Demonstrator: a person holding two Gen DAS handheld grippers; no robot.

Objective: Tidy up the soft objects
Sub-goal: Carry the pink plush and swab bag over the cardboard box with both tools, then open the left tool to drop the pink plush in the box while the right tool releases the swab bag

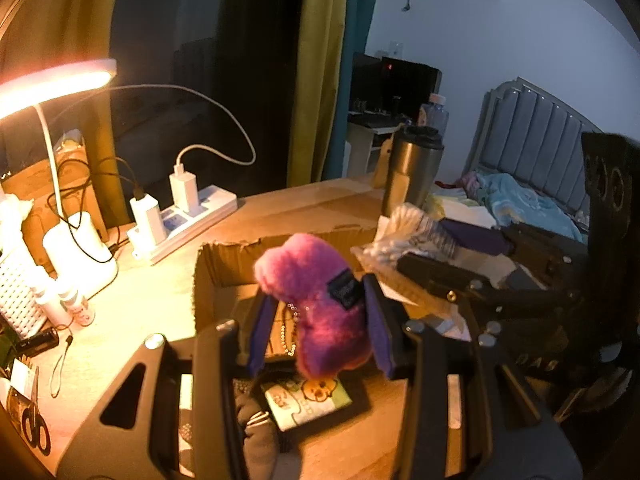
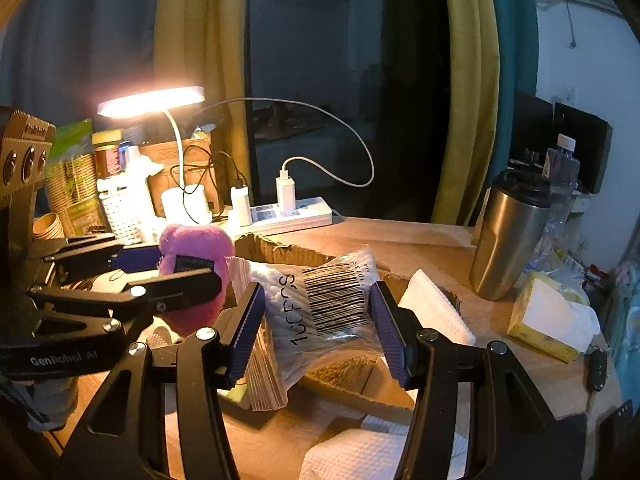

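The left tool (image 1: 320,320) pinches a fuzzy pink plush (image 1: 316,300) above the torn cardboard box (image 1: 216,264). Beside it, the right tool (image 2: 320,332) clamps a crinkly clear bag (image 2: 328,304) of cotton swabs, also over the box, both tilted downward.

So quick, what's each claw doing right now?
Left claw: closed on the pink plush toy.
Right claw: closed on the bag of cotton swabs.
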